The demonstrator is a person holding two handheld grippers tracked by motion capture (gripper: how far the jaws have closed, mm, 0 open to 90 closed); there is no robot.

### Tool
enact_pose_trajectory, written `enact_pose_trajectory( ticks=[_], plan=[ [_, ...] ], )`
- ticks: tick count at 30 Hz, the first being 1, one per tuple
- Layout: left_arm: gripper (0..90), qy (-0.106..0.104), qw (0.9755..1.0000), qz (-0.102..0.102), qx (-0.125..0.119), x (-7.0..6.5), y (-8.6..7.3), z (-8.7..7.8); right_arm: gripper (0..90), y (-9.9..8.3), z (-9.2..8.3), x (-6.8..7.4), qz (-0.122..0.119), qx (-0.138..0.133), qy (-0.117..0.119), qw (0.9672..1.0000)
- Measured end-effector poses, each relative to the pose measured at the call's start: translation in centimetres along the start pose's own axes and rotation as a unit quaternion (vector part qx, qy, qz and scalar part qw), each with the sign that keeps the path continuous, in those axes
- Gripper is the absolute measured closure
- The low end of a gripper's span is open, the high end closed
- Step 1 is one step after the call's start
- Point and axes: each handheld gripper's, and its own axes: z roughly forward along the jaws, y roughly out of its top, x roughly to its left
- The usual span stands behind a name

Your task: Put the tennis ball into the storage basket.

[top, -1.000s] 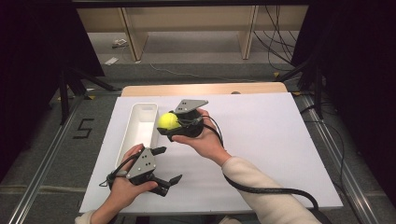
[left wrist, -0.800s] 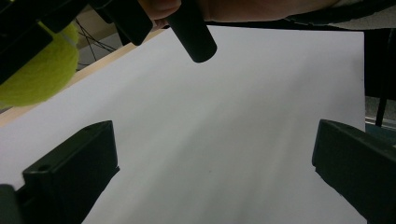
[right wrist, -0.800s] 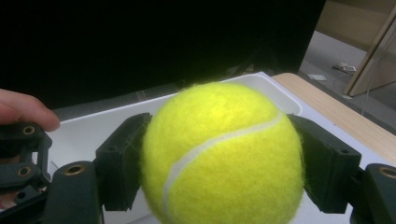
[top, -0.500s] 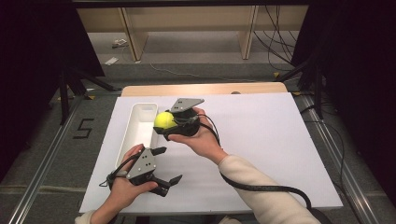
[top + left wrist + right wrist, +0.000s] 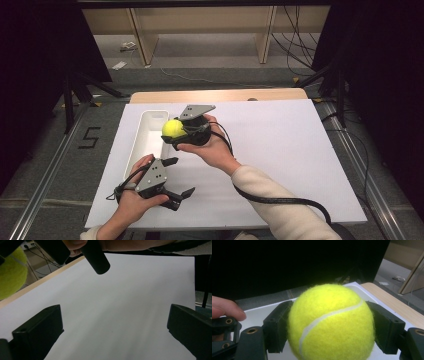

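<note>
White board (image 5: 280, 150) covers the table under both your hands, and that is the ground everything here plays out over.

Nearest you, your left gripper (image 5: 172, 176) rests low on the board with its jaws spread wide and nothing between them; in the left gripper view only bare white shows between the two black jaws.

Further out, your right gripper (image 5: 172, 131) is clamped on the ball (image 5: 173, 128), one jaw pressed to each side of it (the right gripper view shows the felt seam running across the middle, jaws flush against the fuzz). The ball sits right at the fingertips, held off the board.

What the coming move turns on, as I judge it: the bin (image 5: 145, 142) lies just beyond and below those fingertips, its long axis running away from you, crosswise to the way your right jaws point. The ball looks to hang at about the bin's near rim, not yet clearly over the hollow. Your right hand is the one on it, so carry a little further past the rim before you let go.
</note>
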Motion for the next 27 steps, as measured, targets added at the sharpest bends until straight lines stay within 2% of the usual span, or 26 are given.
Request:
enact_pose_trajectory(
  ticks=[27],
  plan=[
    [0.0,-0.002,1.0,0.001,0.0,-0.05,0.02,0.0,26.3,0.86,0.79,0.24,-0.008,0.002,0.006,0.9999]
  ],
)
